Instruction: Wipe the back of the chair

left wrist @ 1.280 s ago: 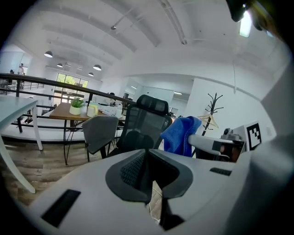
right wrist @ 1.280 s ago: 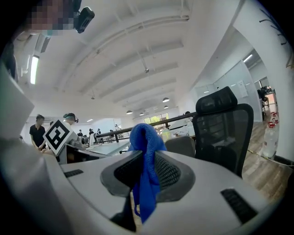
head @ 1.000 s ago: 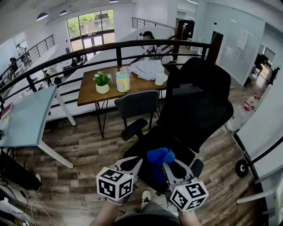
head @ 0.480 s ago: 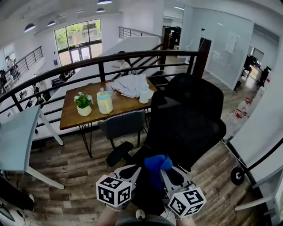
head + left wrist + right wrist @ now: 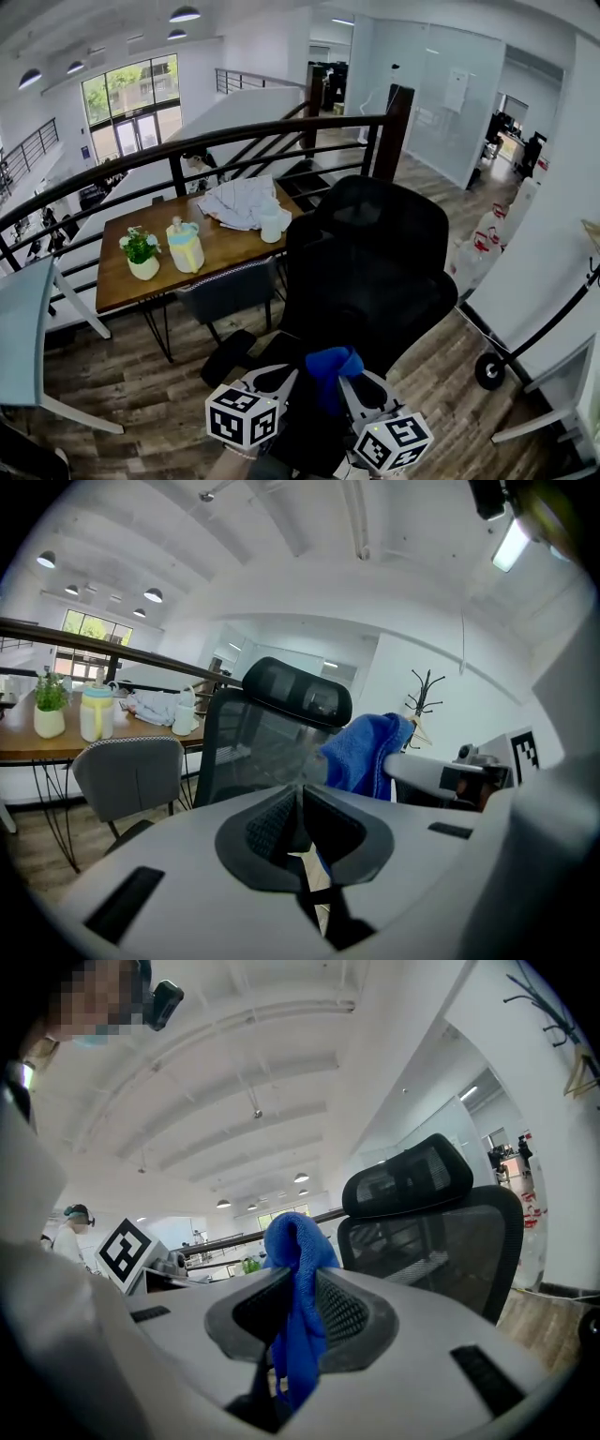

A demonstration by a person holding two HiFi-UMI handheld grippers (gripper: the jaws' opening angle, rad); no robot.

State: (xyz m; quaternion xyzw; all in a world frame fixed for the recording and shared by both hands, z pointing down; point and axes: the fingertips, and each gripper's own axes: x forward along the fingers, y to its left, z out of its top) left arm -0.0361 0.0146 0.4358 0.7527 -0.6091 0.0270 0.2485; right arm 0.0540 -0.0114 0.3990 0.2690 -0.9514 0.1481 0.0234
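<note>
Blue cloth [image 5: 296, 1241] pinched upright in right gripper [image 5: 298, 1290], chair back [image 5: 375, 253] upright

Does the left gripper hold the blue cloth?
No, the blue cloth sits between the fingers of the right gripper; the left gripper is shut, empty.

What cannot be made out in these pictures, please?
Base of the black chair: head view, hidden behind the blue cloth, left gripper and right gripper.
Cloth's lower end: right gripper view, lost between that gripper's jaws.
The white heap on the wooden table: head view, too small to identify.
</note>
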